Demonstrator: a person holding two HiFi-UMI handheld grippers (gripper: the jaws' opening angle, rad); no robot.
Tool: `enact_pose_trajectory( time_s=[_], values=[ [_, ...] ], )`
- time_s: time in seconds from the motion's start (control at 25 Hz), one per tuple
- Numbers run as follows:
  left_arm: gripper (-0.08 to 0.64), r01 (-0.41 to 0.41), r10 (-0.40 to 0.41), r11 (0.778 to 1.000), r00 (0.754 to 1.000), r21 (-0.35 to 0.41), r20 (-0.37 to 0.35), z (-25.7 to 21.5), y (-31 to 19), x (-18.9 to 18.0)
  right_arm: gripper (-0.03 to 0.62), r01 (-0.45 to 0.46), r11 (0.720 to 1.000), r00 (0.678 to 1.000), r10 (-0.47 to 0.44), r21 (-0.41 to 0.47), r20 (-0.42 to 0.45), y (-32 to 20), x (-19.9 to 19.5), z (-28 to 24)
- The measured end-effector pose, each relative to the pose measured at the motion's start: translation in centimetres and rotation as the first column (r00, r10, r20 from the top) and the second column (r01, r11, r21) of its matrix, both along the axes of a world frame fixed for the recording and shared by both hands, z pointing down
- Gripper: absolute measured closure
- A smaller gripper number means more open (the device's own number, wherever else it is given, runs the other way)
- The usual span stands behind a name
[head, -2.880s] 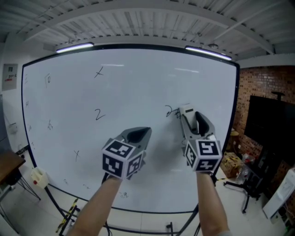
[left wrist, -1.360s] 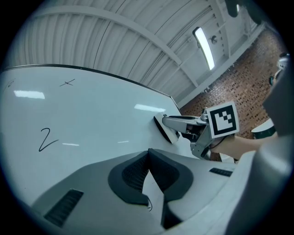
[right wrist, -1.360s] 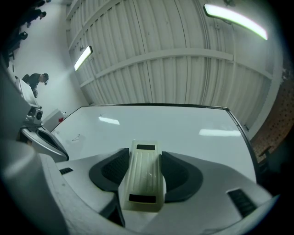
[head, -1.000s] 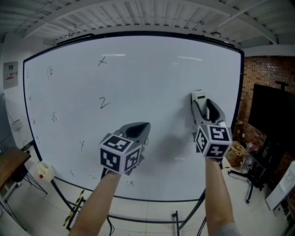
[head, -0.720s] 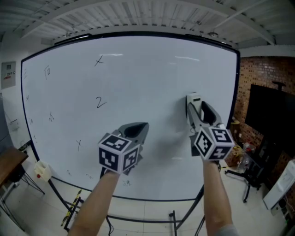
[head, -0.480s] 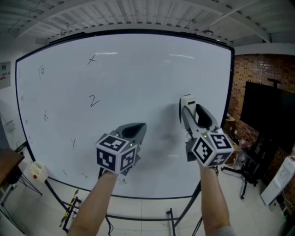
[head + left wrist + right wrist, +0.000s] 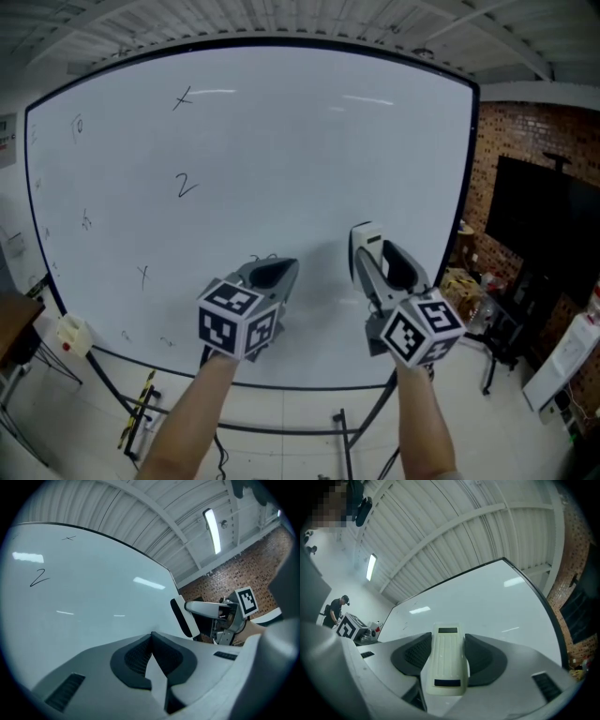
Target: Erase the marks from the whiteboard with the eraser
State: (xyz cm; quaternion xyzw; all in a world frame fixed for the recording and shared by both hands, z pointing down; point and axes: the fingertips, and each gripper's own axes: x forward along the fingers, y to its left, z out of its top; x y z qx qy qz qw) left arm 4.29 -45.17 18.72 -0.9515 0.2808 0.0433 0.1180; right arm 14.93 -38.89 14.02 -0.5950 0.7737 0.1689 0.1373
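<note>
Between right gripper (image 7: 448,654) jaws, eraser (image 7: 447,670)

whiteboard (image 7: 300,141) is standing upright, bearing an X (image 7: 183,97), a 2 (image 7: 186,186) and smaller marks (image 7: 86,220) down its left side | right gripper (image 7: 368,255) is holding the eraser (image 7: 359,240) at the board's lower middle | left gripper (image 7: 268,274) is hovering just left, jaws together | brick wall (image 7: 525,131) and dark screen (image 7: 530,220) are showing at right

One whiteboard (image 7: 309,169), at least five marks (image 7: 186,186), one eraser (image 7: 446,660), two tools: left tool (image 7: 267,265), right tool (image 7: 368,265).
</note>
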Motion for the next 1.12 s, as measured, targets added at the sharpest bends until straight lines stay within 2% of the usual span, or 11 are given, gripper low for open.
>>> enact_pose_trajectory(
  time_s=[0.44, 0.6, 0.84, 1.12],
  values=[
    [0.561, 0.0, 0.001, 0.995, 1.0, -0.1, 0.019, 7.1, 0.0, -0.7, 0.368, 0.062, 0.985, 0.996, -0.052, -0.161, 0.069, -0.7, -2.0, 9.5],
    [0.561, -0.011, 0.011, 0.988, 1.0, -0.151, 0.002, 9.2, 0.3, -1.1, 0.369, 0.086, 0.976, 0.993, -0.068, -0.199, 0.095, -0.6, -2.4, 12.1],
    [0.561, -0.008, 0.01, 0.982, 1.0, -0.189, 0.011, 11.6, 0.2, -1.3, 0.369, 0.106, 0.967, 0.992, -0.086, -0.233, 0.096, -0.9, -3.2, 14.2],
    [0.561, -0.003, 0.004, 0.979, 1.0, -0.206, 0.005, 12.2, -0.2, -1.8, 0.37, 0.115, 0.961, 0.992, -0.098, -0.25, 0.08, -1.4, -3.9, 14.6]
  ],
)
